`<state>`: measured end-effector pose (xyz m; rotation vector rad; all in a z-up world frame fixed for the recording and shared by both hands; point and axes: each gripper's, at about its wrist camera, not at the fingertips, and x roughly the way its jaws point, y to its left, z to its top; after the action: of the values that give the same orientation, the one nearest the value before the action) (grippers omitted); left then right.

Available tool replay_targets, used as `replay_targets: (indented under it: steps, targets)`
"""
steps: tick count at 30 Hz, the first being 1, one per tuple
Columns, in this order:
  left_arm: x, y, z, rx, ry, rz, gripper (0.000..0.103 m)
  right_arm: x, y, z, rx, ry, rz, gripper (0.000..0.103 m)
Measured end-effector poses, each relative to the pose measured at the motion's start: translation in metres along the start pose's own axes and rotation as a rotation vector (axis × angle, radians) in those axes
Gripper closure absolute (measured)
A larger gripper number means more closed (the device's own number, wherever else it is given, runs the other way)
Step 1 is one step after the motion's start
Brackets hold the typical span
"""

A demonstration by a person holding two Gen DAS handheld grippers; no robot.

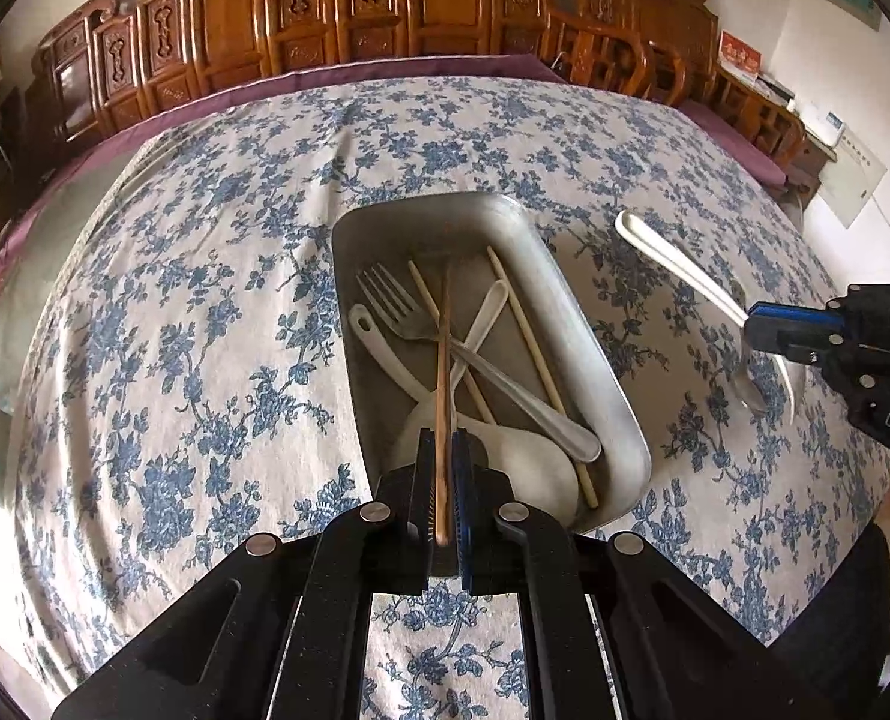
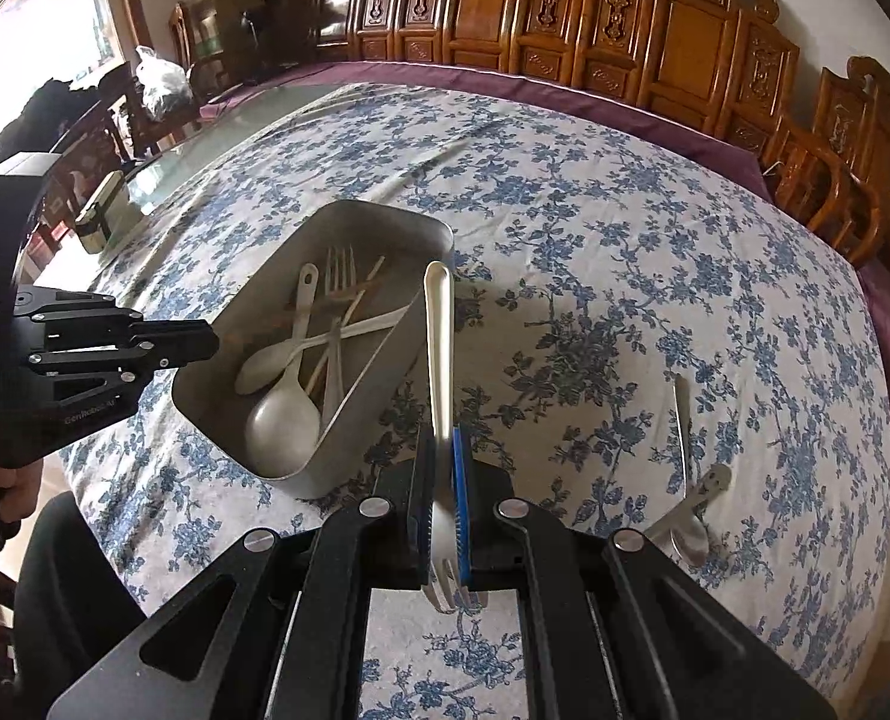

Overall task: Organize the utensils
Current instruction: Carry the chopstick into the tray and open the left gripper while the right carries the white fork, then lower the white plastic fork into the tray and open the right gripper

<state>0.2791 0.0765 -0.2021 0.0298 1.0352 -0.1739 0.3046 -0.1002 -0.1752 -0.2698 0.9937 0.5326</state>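
Left hand-held gripper (image 1: 443,462) pinching a wooden chopstick (image 1: 443,360) above the metal tray (image 1: 595,324) at frame centre; right hand-held gripper (image 2: 443,468) pinching a white fork (image 2: 438,348).

Table (image 2: 625,240): blue-floral cloth over purple underlay. On it: metal tray (image 1: 589,360) near the middle; steel spoon (image 2: 688,534) and knife (image 2: 682,420) toward the near right edge.

Bright daylight, heavy fisheye bending.
Blown-out white window glare (image 2: 36,18) upper left; soft shadows on blue-flowered white tablecloth (image 2: 625,312); dark vignetted corners, curved carved brown wooden chairs (image 1: 348,6), slight blur at edges.
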Motion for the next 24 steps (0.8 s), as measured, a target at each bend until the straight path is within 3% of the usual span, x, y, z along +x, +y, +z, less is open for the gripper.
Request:
replay_targets:
  steps: [6,8,9,18,22,24]
  targets:
    - [-0.006,0.001,0.002,-0.011,-0.028,-0.001,0.096,0.004,0.007,0.006,-0.006,0.000,0.014,0.096]
    - [-0.013,0.004,0.002,-0.023,-0.049,0.003,0.082,0.005,0.009,0.009,-0.007,-0.003,0.020,0.096]
    - [-0.017,0.006,0.002,-0.034,-0.062,-0.003,0.079,0.005,0.011,0.011,-0.009,-0.006,0.023,0.096]
    - [-0.040,0.032,0.001,-0.110,-0.131,0.024,0.072,0.016,0.034,0.029,-0.021,-0.017,0.062,0.096]
    - [-0.044,0.042,0.004,-0.107,-0.148,0.060,0.056,0.025,0.047,0.037,-0.026,-0.018,0.078,0.096]
    - [-0.046,0.048,0.004,-0.114,-0.148,0.066,0.056,0.029,0.051,0.041,-0.021,-0.019,0.086,0.096]
